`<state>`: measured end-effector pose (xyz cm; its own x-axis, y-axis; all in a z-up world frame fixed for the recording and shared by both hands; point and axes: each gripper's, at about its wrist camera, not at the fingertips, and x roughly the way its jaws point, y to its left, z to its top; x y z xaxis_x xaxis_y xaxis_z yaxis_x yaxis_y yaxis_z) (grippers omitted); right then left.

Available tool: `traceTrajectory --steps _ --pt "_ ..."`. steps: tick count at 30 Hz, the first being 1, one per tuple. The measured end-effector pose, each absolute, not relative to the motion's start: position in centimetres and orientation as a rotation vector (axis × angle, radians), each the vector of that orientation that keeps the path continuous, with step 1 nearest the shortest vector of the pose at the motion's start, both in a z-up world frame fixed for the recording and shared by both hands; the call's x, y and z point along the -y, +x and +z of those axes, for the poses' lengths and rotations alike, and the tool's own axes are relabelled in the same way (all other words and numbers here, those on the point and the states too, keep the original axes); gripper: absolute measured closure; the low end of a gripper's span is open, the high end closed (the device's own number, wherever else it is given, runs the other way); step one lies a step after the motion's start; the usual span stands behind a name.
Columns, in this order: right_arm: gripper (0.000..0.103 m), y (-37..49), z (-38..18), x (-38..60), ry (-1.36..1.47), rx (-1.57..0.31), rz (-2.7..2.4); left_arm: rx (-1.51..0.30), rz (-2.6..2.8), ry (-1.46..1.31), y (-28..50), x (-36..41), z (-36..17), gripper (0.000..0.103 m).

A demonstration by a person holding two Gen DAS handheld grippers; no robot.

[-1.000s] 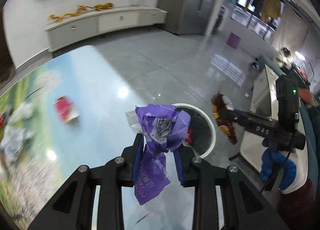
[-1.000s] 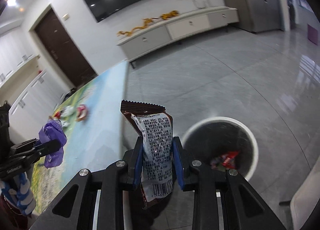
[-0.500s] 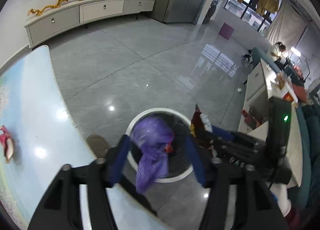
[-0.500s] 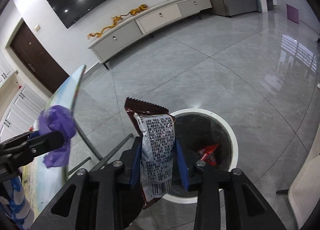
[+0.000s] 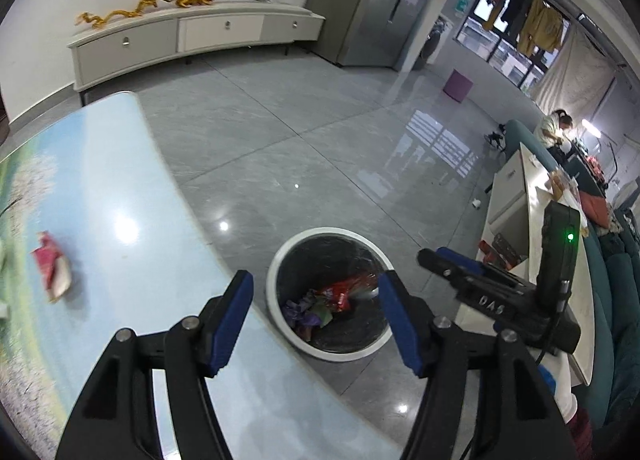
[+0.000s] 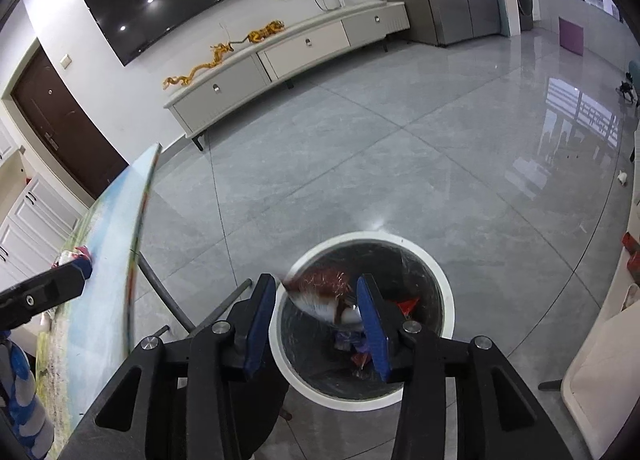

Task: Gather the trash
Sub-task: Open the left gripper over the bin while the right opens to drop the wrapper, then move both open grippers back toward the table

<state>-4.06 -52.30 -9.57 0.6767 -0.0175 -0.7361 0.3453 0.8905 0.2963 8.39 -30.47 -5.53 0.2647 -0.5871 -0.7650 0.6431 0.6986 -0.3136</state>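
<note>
Your right gripper (image 6: 316, 314), jaws just opening, released the brown wrapper (image 6: 320, 294); it lay crosswise, blurred, over the bin (image 6: 444, 292) beside the table edge (image 6: 138, 228). Your left gripper (image 5: 316, 316) gaped empty.

Left tongs (image 5: 316, 320) and right tongs (image 6: 316, 324): black frames, blue pads, silver screws. Right unit marked "DAS", green light lit.

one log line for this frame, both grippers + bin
left gripper: open, empty | right gripper: jaws just opening, brown snack wrapper dropping free | trash bin: purple wrapper inside | table: red wrapper left
</note>
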Motion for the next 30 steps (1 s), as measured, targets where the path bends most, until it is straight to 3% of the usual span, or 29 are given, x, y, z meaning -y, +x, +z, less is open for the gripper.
traceTrajectory --steps 10,17,23,30 --pt "0.062 -3.8 -7.6 49.6 0.378 -0.799 -0.193 -0.944 -0.741 -0.039 8.8 22.6 -3.4 0.04" --pt "0.059 -3.2 -2.8 45.9 0.308 -0.726 -0.106 -0.87 -0.639 -0.068 8.6 16.4 -1.8 0.04" --pt "0.058 -1.6 0.7 41.1 0.231 -0.683 -0.001 -0.833 -0.497 -0.094 9.1 8.8 -2.2 0.04" --pt "0.058 2.7 0.8 34.8 0.166 -0.707 0.13 -0.81 -0.275 -0.085 10.4 -0.1 -3.9 0.04"
